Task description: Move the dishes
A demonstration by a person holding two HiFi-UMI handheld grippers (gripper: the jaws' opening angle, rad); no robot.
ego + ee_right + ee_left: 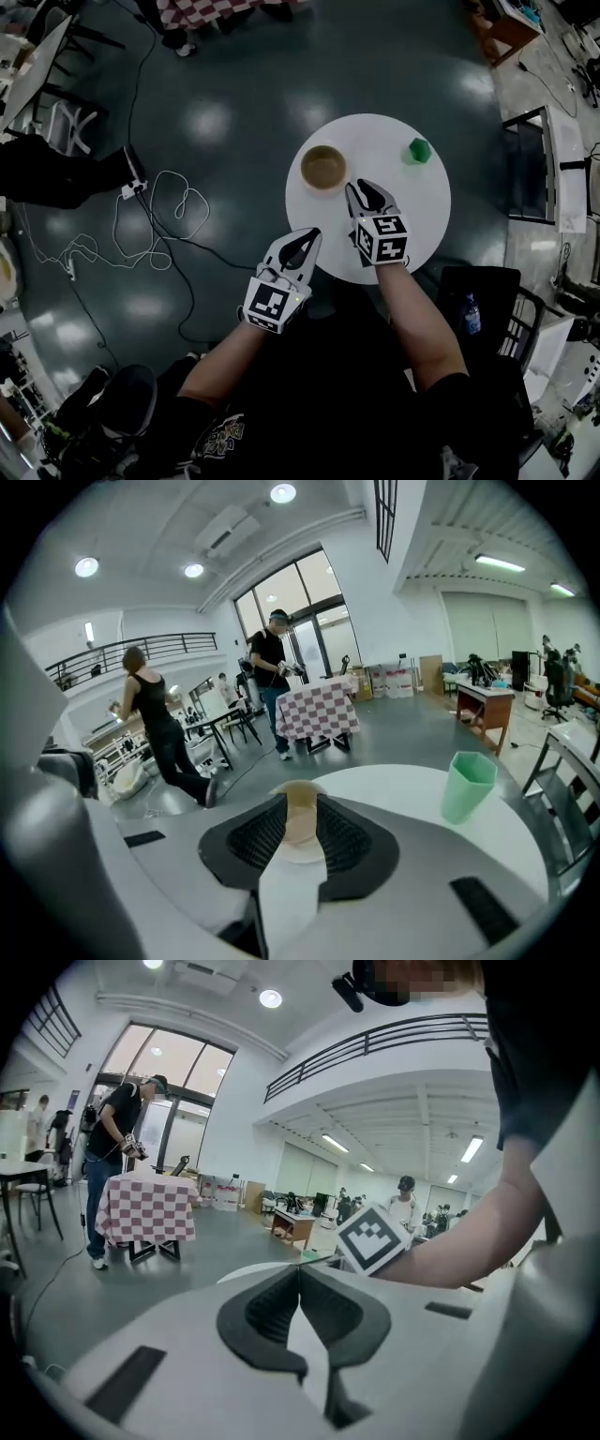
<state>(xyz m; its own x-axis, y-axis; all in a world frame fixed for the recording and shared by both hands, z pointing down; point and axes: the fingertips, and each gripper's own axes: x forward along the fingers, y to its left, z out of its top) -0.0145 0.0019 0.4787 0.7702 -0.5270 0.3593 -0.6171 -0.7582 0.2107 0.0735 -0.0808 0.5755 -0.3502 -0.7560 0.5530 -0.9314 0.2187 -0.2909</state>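
The bowl [323,169] sits on the round white bench [398,211], toward its left side in the head view. It is a shallow round dish, tan inside with a paler rim, and looks smooth and hard; I cannot tell whether it is ceramic or plastic. The step in hand looks like the approach to a first pick. The right gripper [361,190] points down at the bowl with its tips just beside the near rim. Its jaws stand narrowly apart and hold nothing, and the bowl shows through the gap beyond them. The next move probably calls for a wider opening, so one jaw can go inside the rim and one outside. A thin, slick wall like that could slip if pinched too shallowly. The jaw linings are dark and ribbed, set in pale grey shells, which should help the hold. Well apart to the right stands a green cup [418,150], upright, with faceted sides and an angular mouth, likely light plastic. The left gripper [307,236] hangs at the bench's near edge, its jaws closed tip to tip with nothing between them.
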